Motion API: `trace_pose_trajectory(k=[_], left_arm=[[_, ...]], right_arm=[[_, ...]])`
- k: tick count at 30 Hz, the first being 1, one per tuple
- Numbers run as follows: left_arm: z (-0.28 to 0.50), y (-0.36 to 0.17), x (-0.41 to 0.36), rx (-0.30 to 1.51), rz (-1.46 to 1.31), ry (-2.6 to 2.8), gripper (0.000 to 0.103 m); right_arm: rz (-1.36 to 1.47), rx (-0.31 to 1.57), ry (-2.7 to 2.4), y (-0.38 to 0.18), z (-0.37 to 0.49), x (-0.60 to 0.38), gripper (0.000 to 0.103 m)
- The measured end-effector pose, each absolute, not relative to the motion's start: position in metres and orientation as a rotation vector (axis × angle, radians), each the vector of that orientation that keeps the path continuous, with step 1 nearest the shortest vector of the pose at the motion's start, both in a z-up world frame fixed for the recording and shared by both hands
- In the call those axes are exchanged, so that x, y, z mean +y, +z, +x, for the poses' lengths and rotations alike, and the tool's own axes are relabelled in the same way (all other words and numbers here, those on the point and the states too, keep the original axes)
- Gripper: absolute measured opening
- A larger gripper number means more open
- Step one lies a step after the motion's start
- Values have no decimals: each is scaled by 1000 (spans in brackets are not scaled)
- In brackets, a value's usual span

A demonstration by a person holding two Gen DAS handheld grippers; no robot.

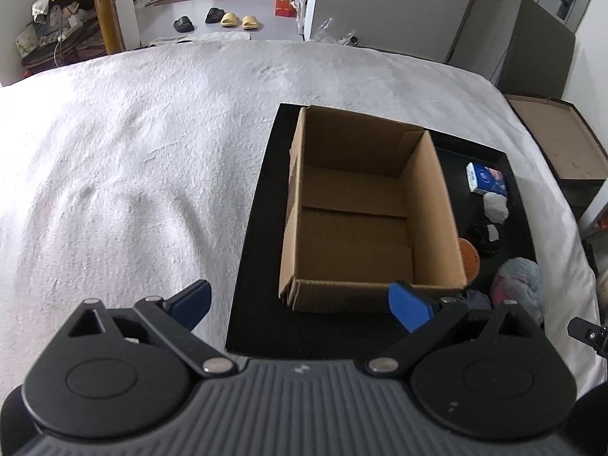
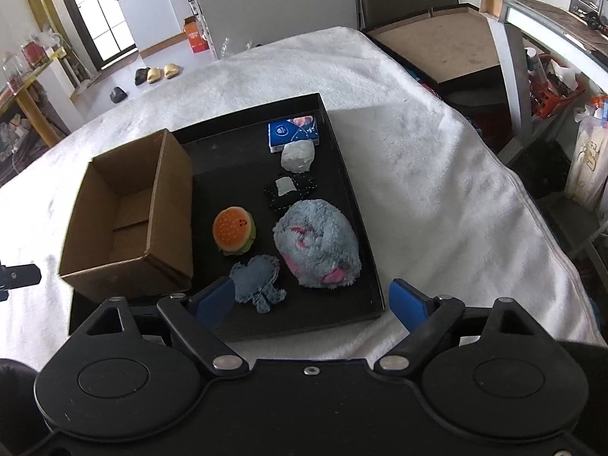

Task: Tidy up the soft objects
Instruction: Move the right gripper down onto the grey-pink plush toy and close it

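The right claw (image 2: 309, 302) is spread wide with nothing between its blue fingers (image 2: 408, 304). It sits over the near edge of a black tray (image 2: 353, 190), which lies on a white blanket (image 2: 437, 159).

Just past the left finger lies a small blue denim piece (image 2: 258, 281). To its right, near the tray's right wall, rests a fluffy blue and pink plush toy (image 2: 317, 243). Left of the plush and beyond the denim piece sits a burger toy (image 2: 233, 230), just beside a cardboard box (image 2: 129, 220). Farther along the tray come a black knitted item with a grey patch (image 2: 290, 188), then a white lump (image 2: 298, 155), and at the far end a blue packet (image 2: 292, 133) touching the lump.

The box stands open on the left part of the tray, and no soft thing shows inside it.

The left claw (image 1: 300, 304) is also wide open and holds nothing. Its right finger (image 1: 410, 306) overlaps the near wall of the box (image 1: 361, 209) in the left wrist view, and its left finger is over the blanket (image 1: 133, 152). Whether the finger touches the box cannot be told. From this side the burger toy (image 1: 469, 258) and the plush toy (image 1: 516, 285) peek out to the right of the box, with the packet (image 1: 486, 178) farther off on the tray (image 1: 258, 228).

Beyond the blanket, slippers (image 1: 235, 21) lie on the floor.
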State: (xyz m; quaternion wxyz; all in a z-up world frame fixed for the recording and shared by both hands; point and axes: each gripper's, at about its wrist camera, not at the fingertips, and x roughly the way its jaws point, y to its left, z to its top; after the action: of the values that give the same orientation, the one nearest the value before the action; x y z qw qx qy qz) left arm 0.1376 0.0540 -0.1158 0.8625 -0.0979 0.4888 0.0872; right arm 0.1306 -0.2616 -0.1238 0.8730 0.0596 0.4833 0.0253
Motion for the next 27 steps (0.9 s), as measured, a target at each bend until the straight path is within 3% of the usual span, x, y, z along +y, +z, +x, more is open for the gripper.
trace_pose_trajectory(k=[19,25,27], left_arm=[[191,-182,79,1104,-264,240,88],[199,-193,82,1126,-282,246,77],[202,-197,82,1130,-290,244,74]], right_arm=[[-12,1148,17,-193,207,-237,88],[-56,1173,14,-208,217,-230,86],[-65,1178,7,-212,221,-228,81]])
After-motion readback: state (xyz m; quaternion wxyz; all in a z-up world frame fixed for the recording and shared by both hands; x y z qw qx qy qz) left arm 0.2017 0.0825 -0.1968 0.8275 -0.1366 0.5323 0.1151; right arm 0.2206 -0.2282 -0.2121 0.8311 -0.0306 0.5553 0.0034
